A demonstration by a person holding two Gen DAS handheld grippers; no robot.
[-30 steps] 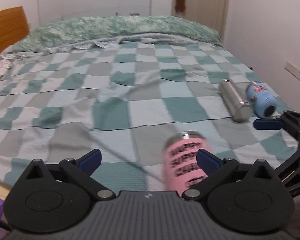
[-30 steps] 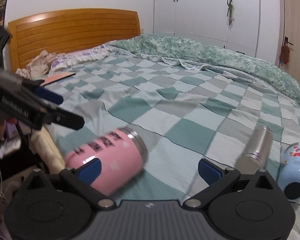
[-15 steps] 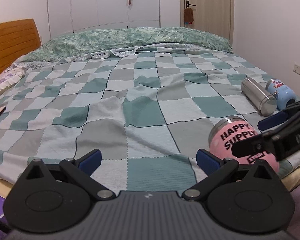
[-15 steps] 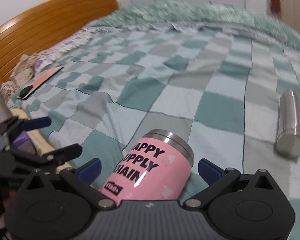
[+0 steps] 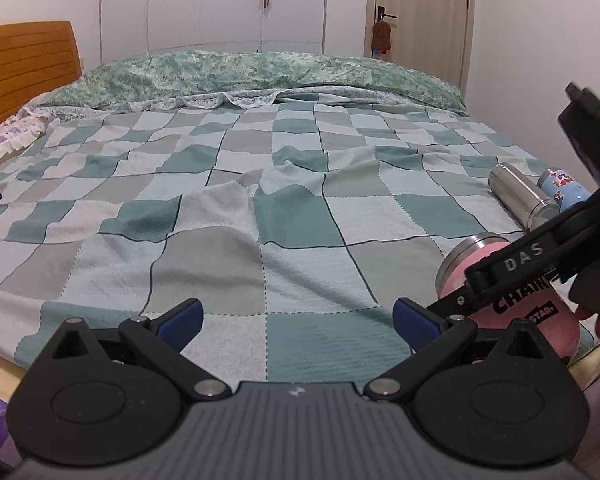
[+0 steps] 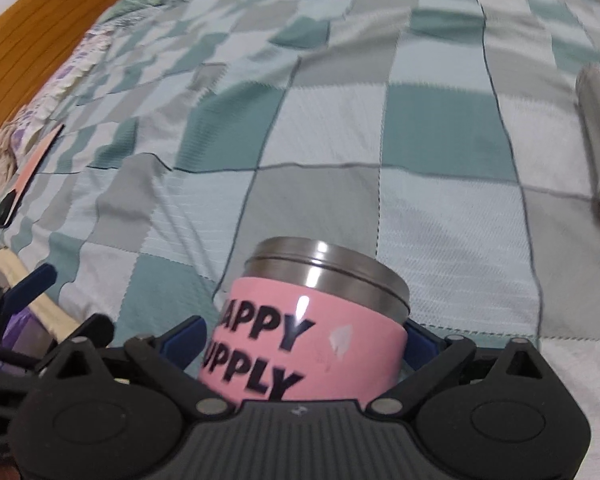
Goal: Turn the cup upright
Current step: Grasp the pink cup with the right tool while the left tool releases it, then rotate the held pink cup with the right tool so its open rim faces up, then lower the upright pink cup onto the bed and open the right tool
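Cup lettering: the pink tumbler (image 6: 312,336) carries black block capitals; the right wrist view shows "APPY" over "UPPLY", the first letters hidden behind a finger; the left wrist view (image 5: 516,304) shows "CHAIN" and a small black tag ending "STAR".
Gripper lettering: "DAS" in pale letters on the near finger bar of the right gripper (image 5: 524,258).
Cup position: on the near right edge of the bed, lying on its side, steel-rimmed end pointing far across the bedspread.
Right gripper (image 6: 300,340): its blue pads (image 6: 182,340) sit at both sides of the pink body, closed against it.
Left gripper (image 5: 296,318): jaws spread wide, nothing between the blue pads, hovering over the near edge of the bed, left of the cup.
Surface: a checked bedspread (image 5: 260,200) in teal, grey and pale squares, wrinkled near the middle.
Room: wooden headboard (image 5: 24,72) at far left, a green patterned quilt (image 5: 252,72) bunched along the far side, white wardrobe doors (image 5: 204,4) behind, a door (image 5: 416,12) at far right with something brown hanging from its handle.
Other things: a steel bottle (image 5: 524,194) lying on its side at the right, a light blue bottle (image 5: 564,186) just beside it, both apart from the cup.
In the way: the right gripper's bar crosses the cup in the left wrist view, hiding part of the lettering.
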